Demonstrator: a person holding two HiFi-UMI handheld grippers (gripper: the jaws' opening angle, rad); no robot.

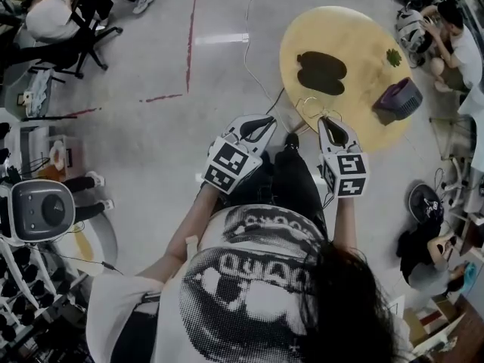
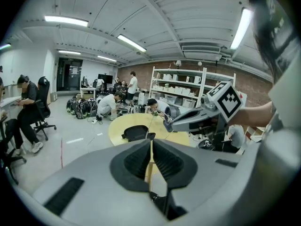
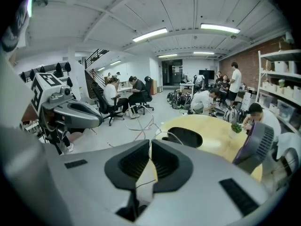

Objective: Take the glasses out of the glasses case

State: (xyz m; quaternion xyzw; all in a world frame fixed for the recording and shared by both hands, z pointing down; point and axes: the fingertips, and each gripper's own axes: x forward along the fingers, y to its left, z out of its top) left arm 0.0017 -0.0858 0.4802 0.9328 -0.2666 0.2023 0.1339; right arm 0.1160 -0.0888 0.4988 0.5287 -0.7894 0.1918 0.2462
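The black glasses case (image 1: 321, 72) lies open on the round yellow table (image 1: 363, 32), and it also shows in the left gripper view (image 2: 135, 133) and the right gripper view (image 3: 184, 137). Thin wire-framed glasses (image 1: 308, 106) rest on the table's near edge, outside the case; they appear as a small loop (image 3: 171, 135) in front of it. My left gripper (image 1: 266, 122) hovers over the floor just left of the table, jaws shut and empty. The right gripper (image 1: 327, 121) hangs at the near edge by the glasses, shut, with nothing seen between its jaws.
A purple fan (image 1: 400, 97) and a small green plant (image 1: 393, 57) stand on the table's right side. A white cable (image 1: 253, 59) runs across the floor to the table. People crouch at the far right (image 1: 450, 40); an office chair (image 1: 79, 29) stands far left.
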